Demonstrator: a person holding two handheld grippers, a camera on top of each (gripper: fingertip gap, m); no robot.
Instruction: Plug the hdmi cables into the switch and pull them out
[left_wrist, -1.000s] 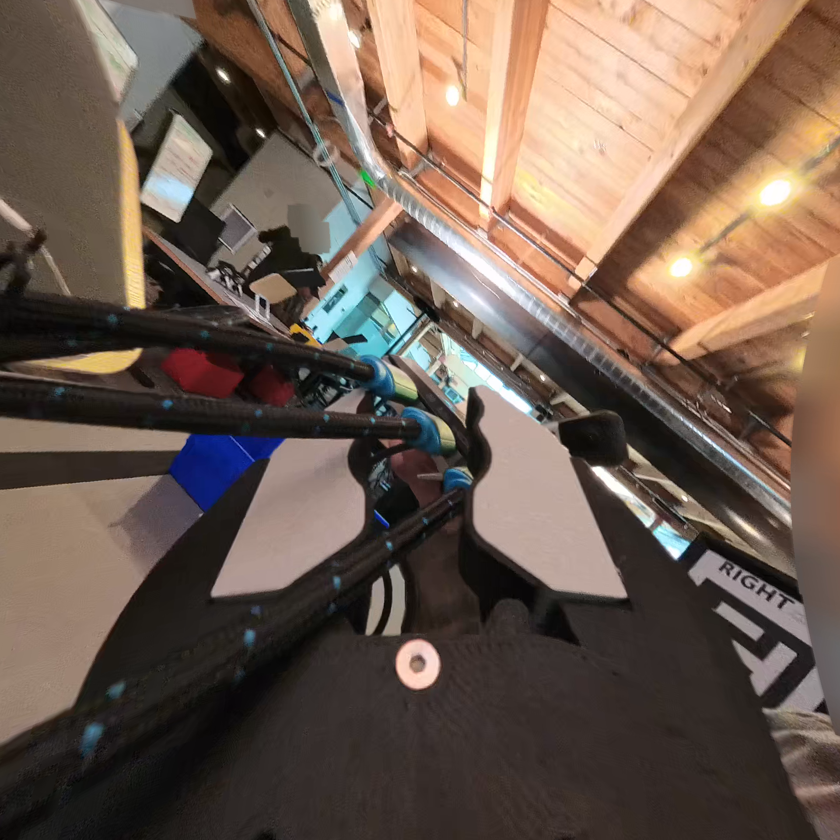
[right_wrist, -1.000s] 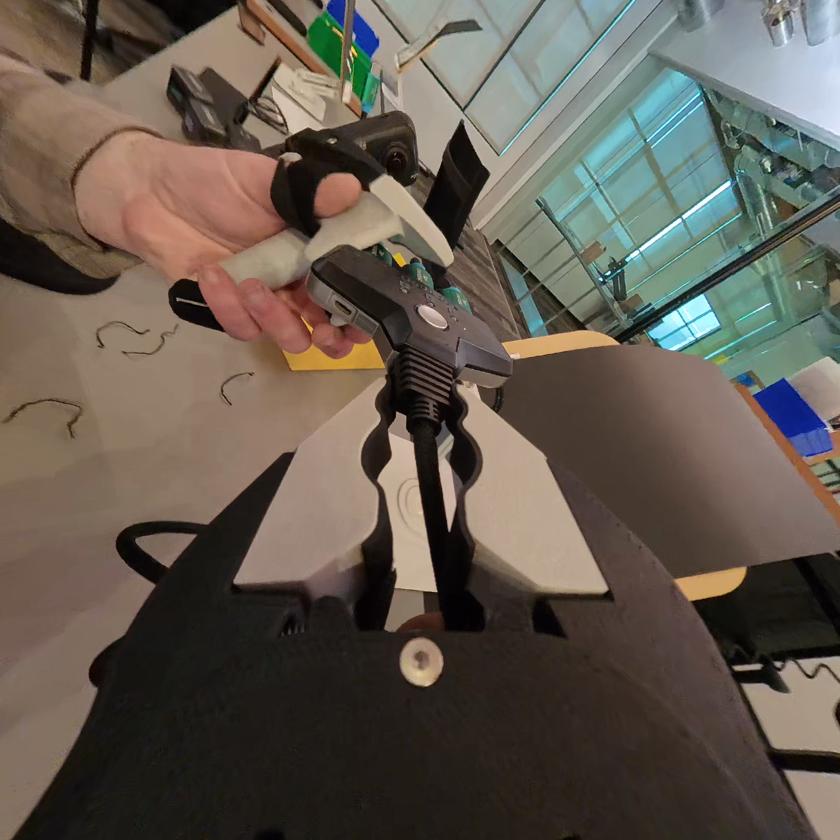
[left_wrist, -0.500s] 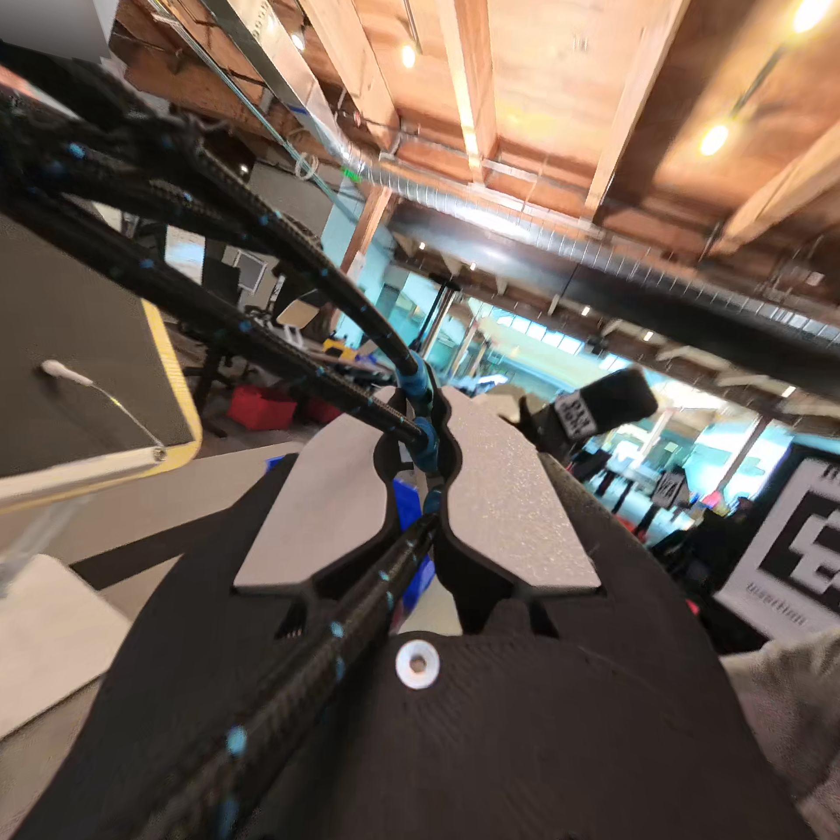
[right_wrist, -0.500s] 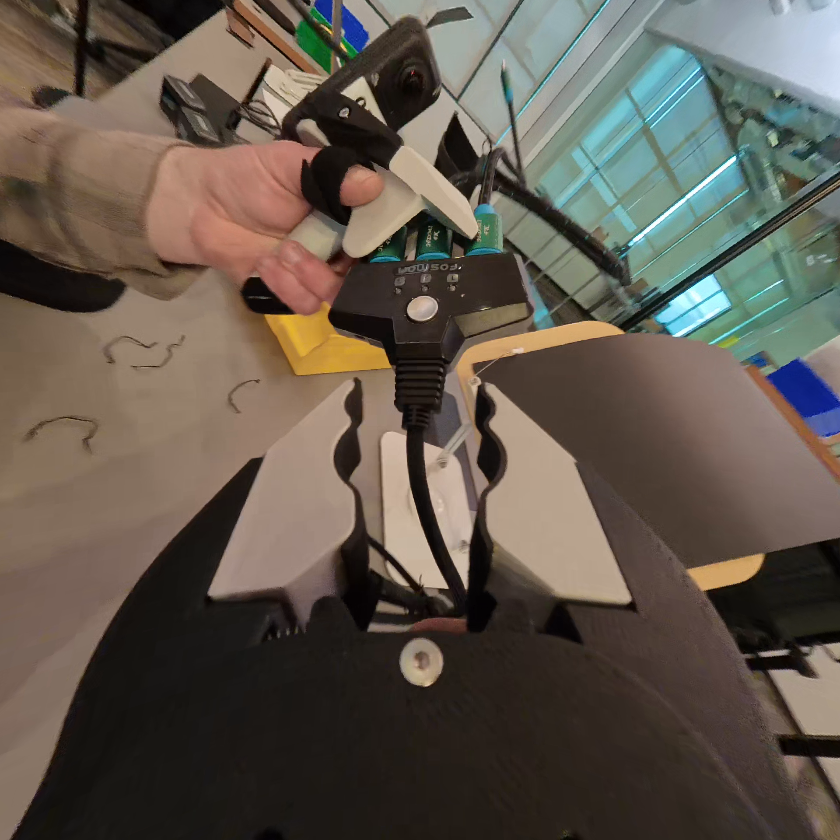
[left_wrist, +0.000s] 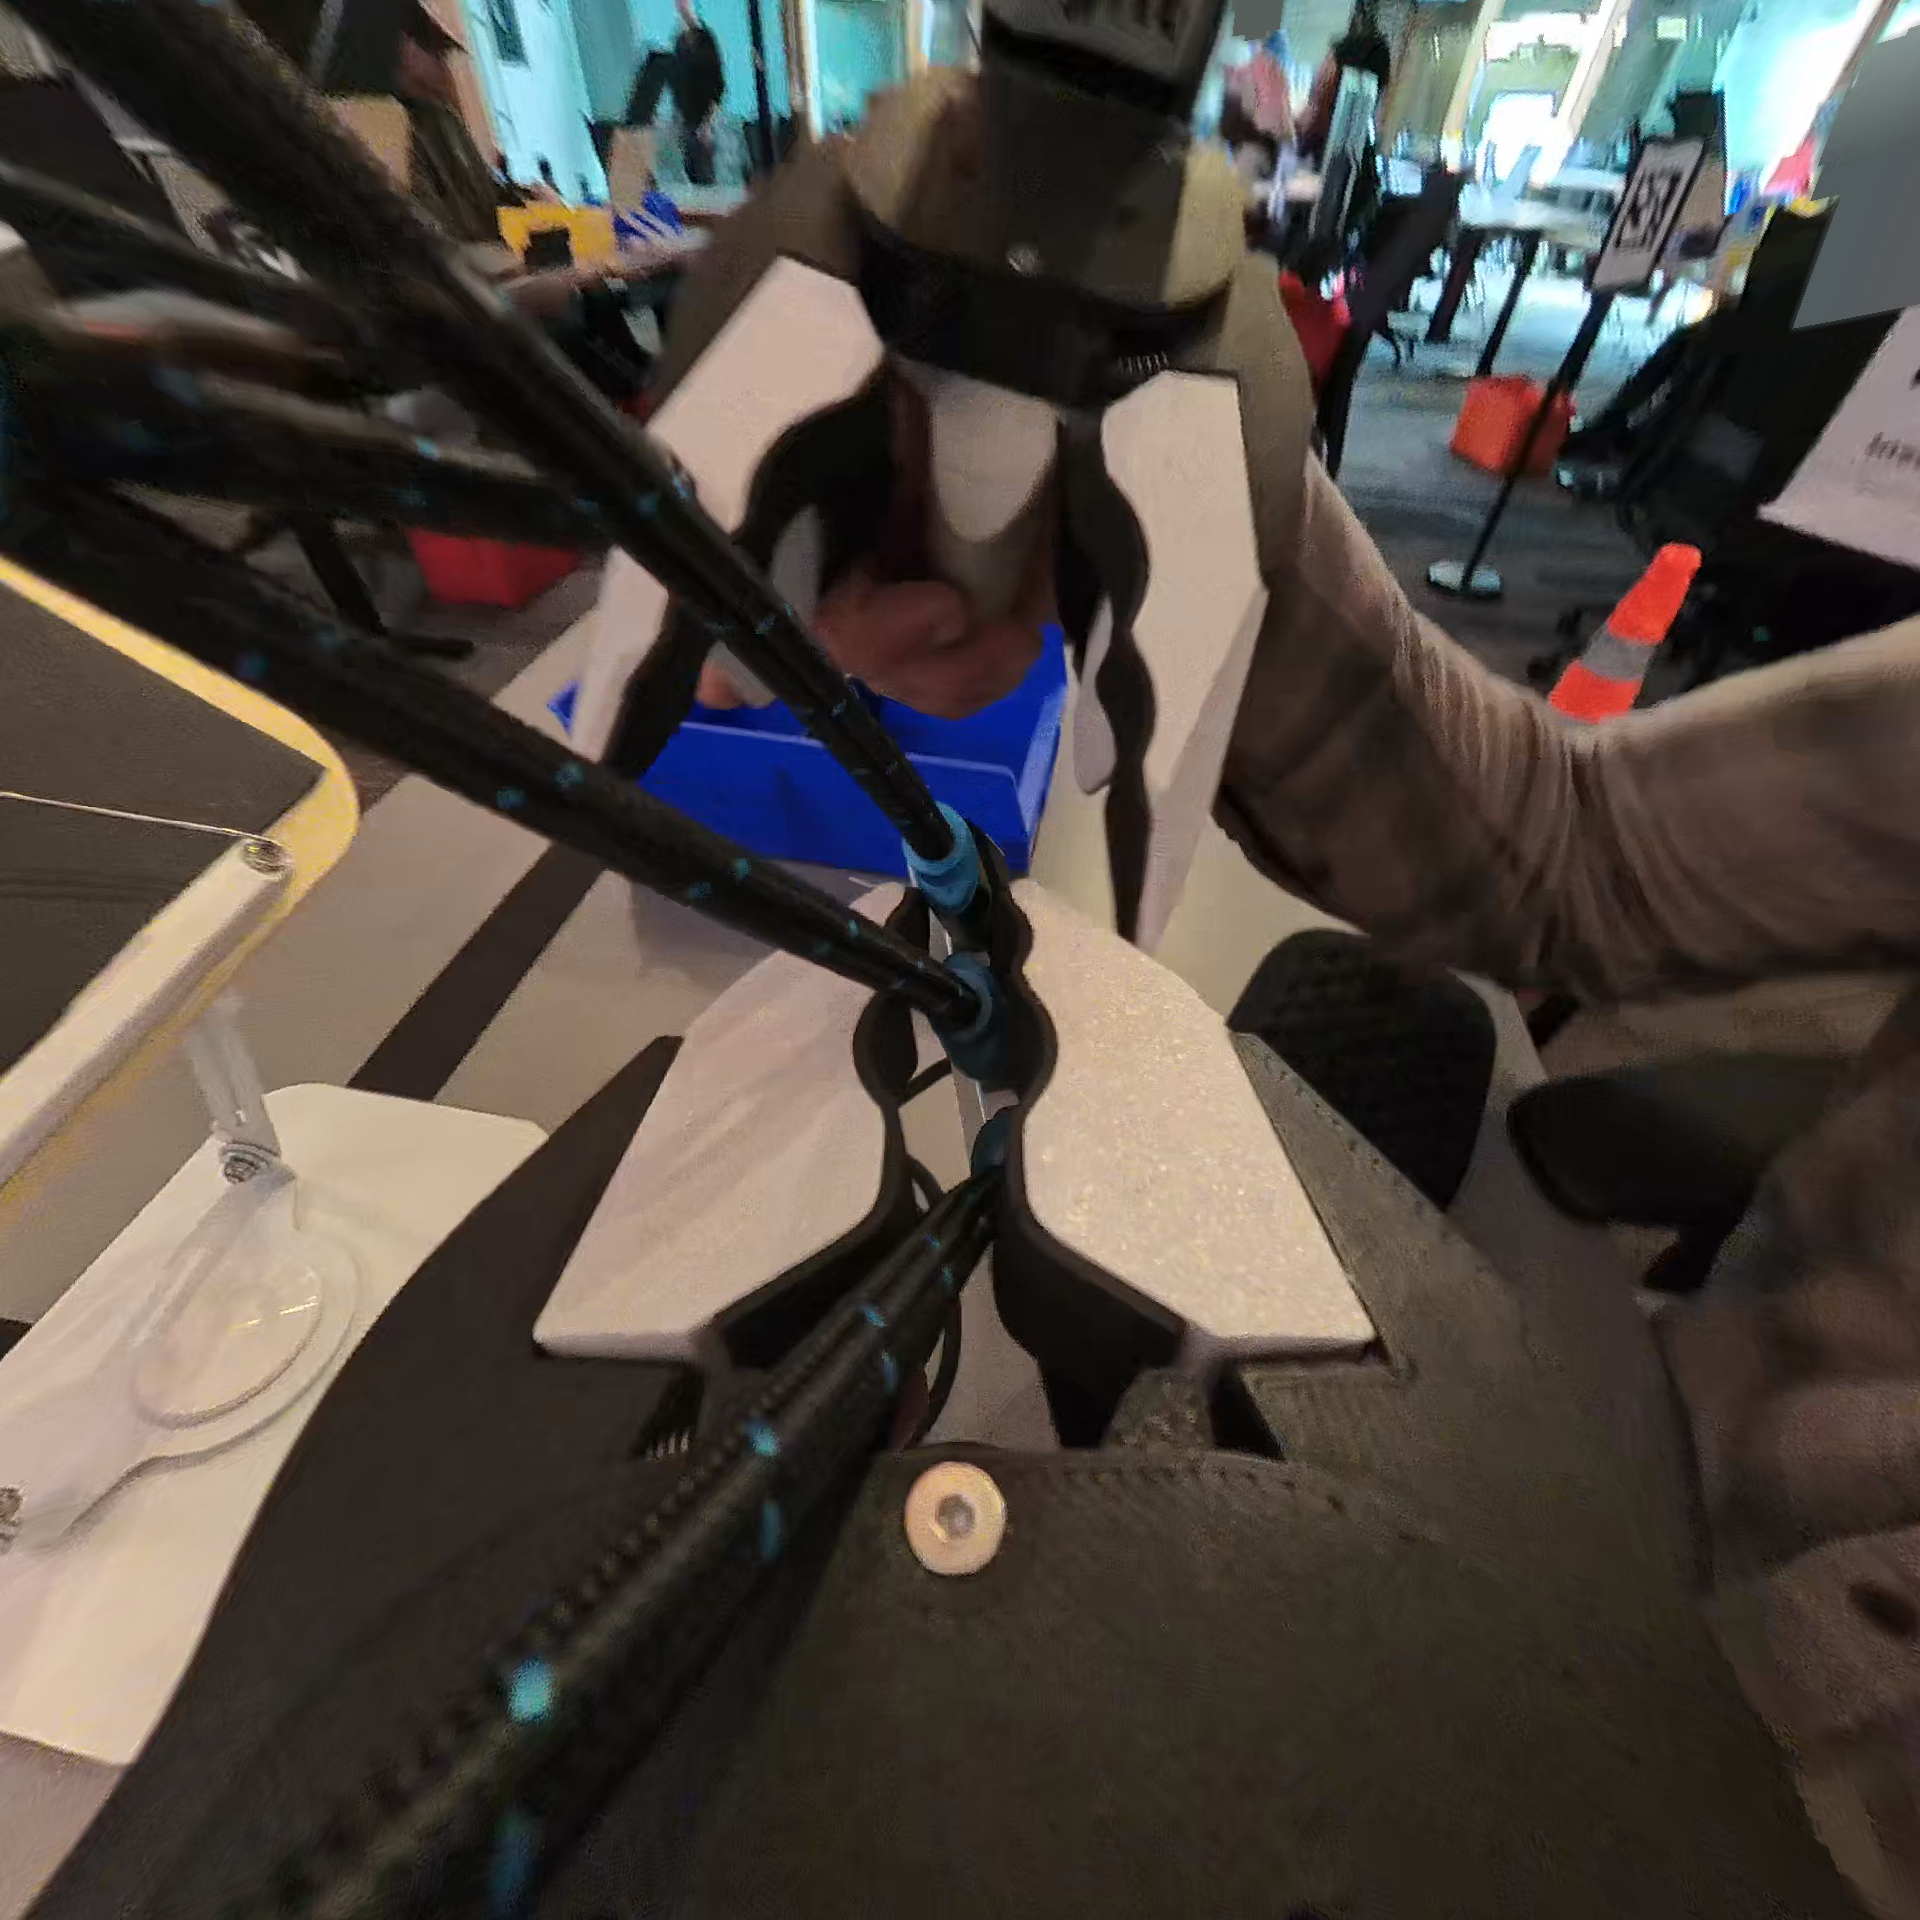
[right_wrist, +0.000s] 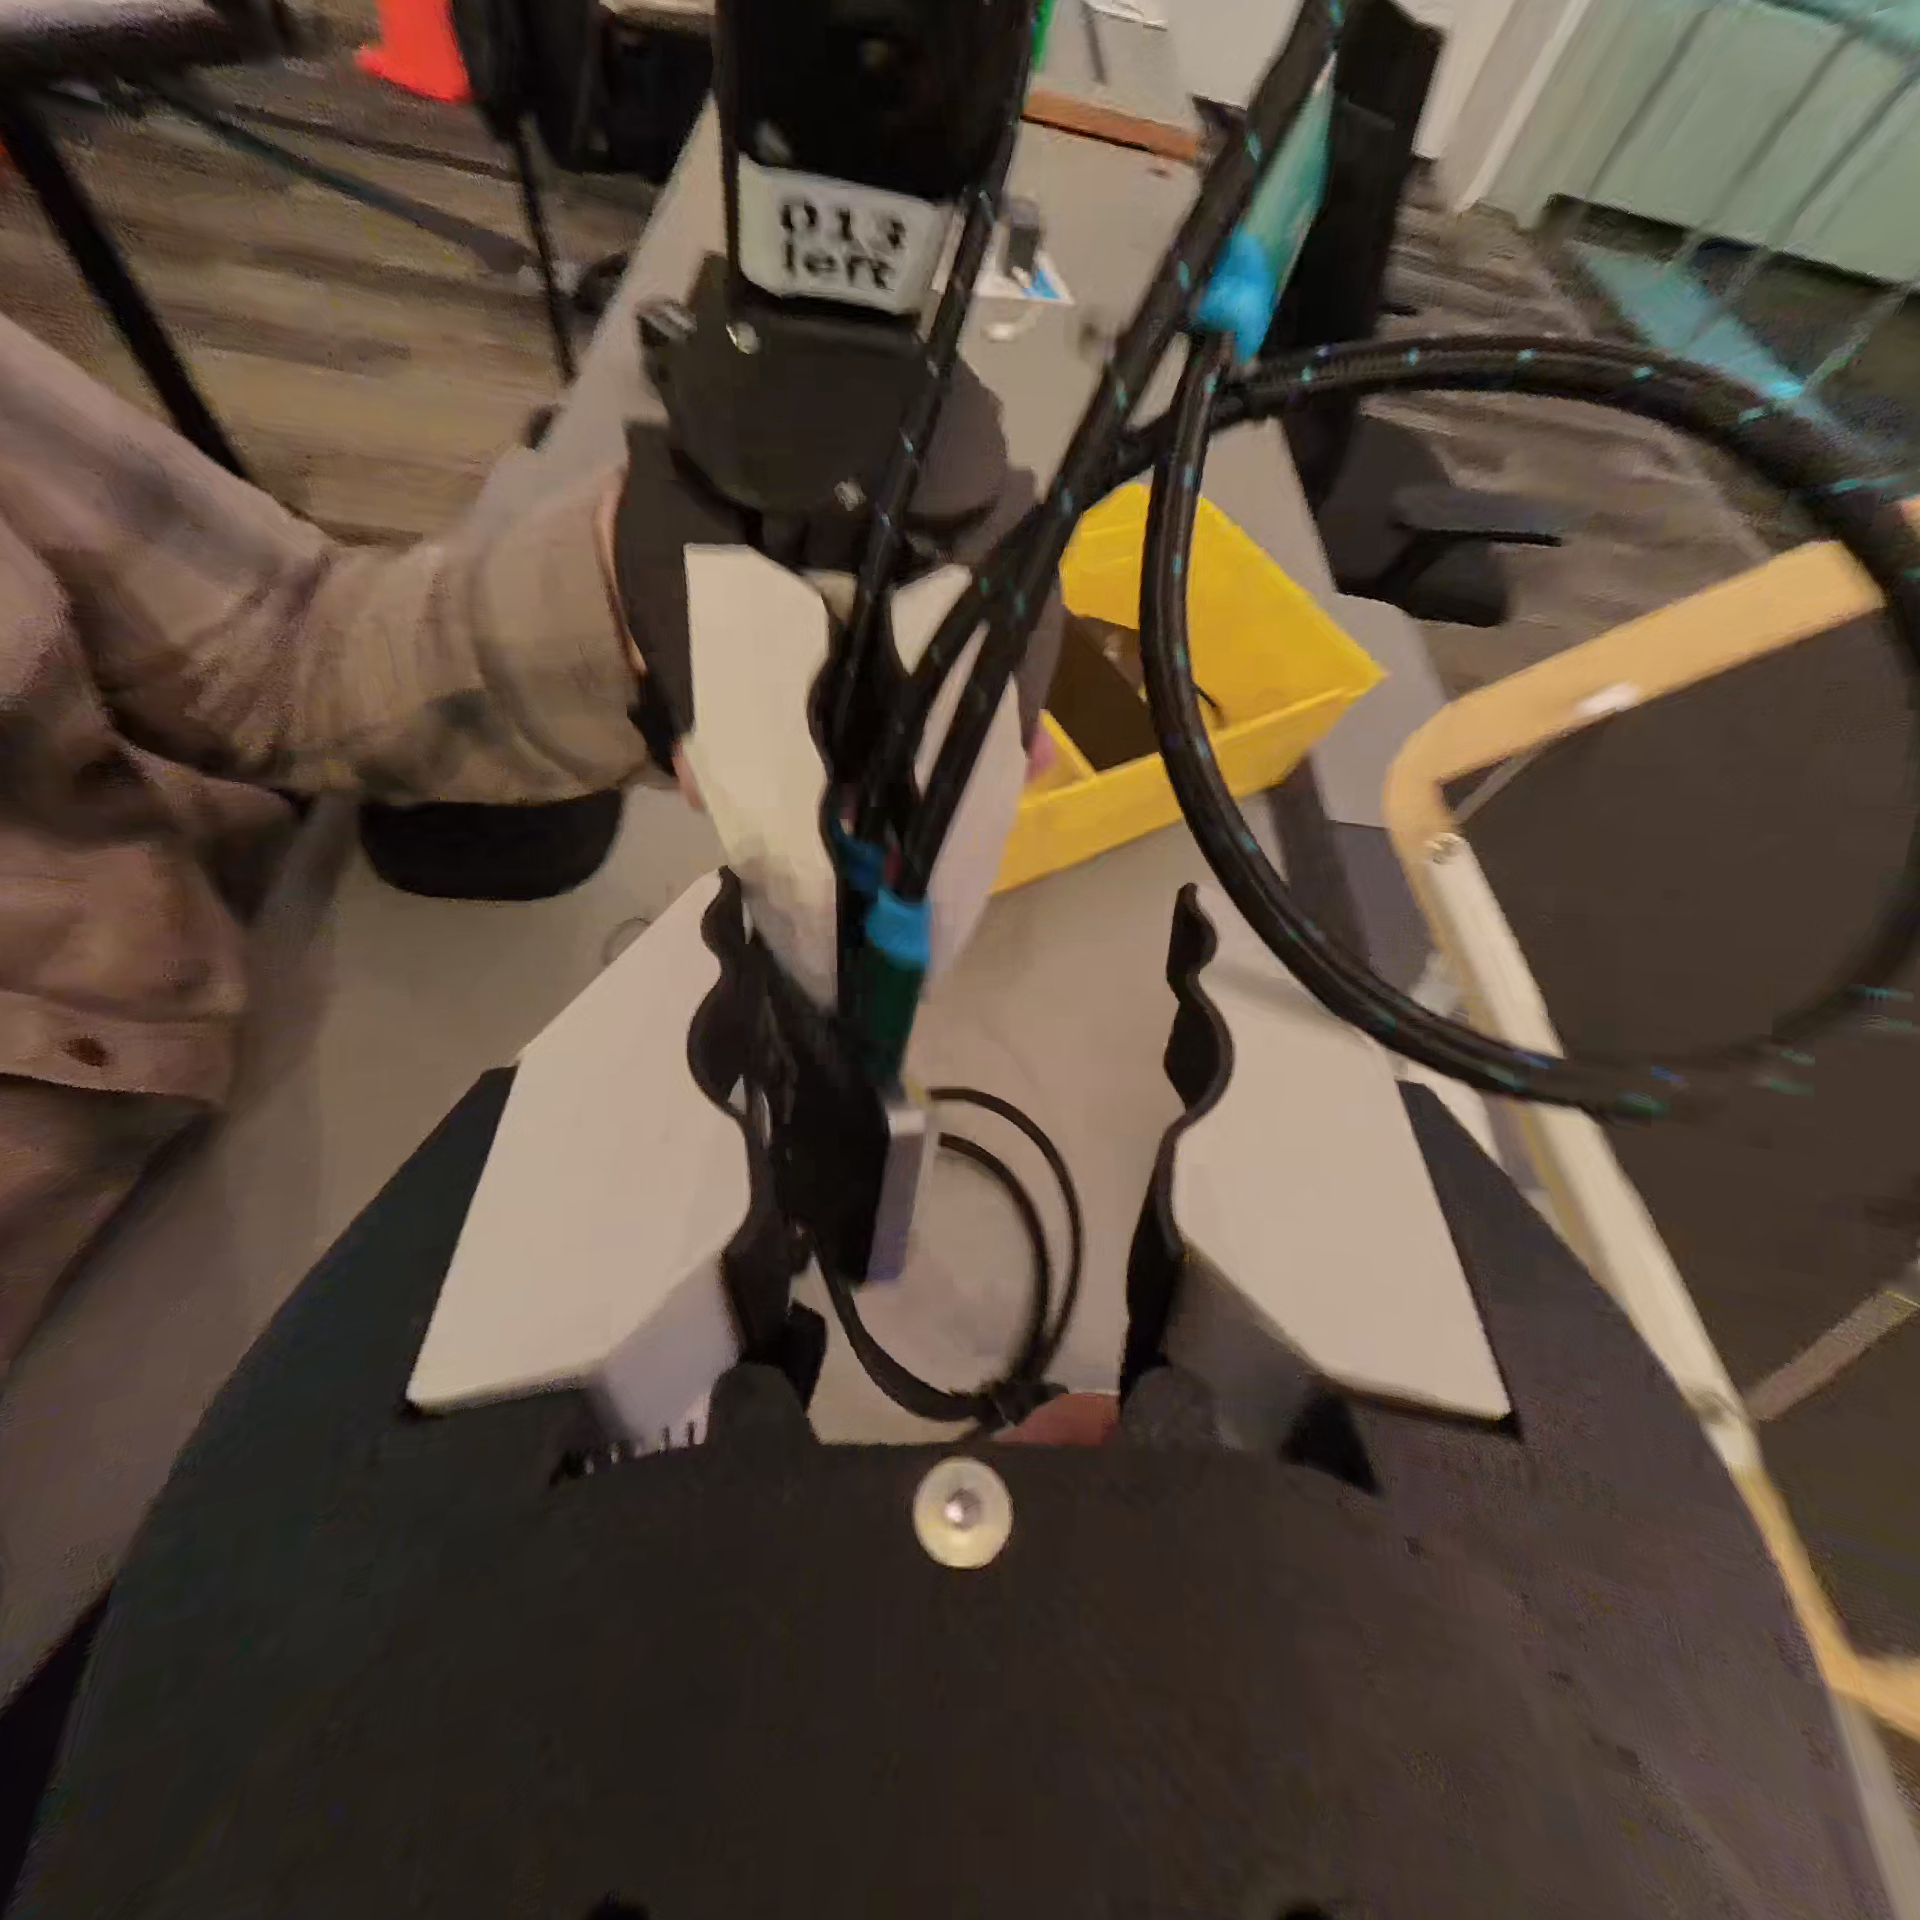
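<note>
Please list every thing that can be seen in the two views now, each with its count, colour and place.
Braided HDMI cables: three, black with blue flecks, plug ends inside the left gripper.
HDMI switch: one, black, blurred, below the plugs, between the right gripper's fingers.
Blue plastic bin: one, on the table behind the cables.
Yellow plastic bin: one, on the table.
Traffic cone: one, orange, on the floor.
Pale-rimmed panel: one, black, at the table's side.
Left gripper: one, black with white fingers, shut on the cables.
Right gripper: one, same colours, open.
Sleeve: grey-brown, behind the right gripper.
</note>
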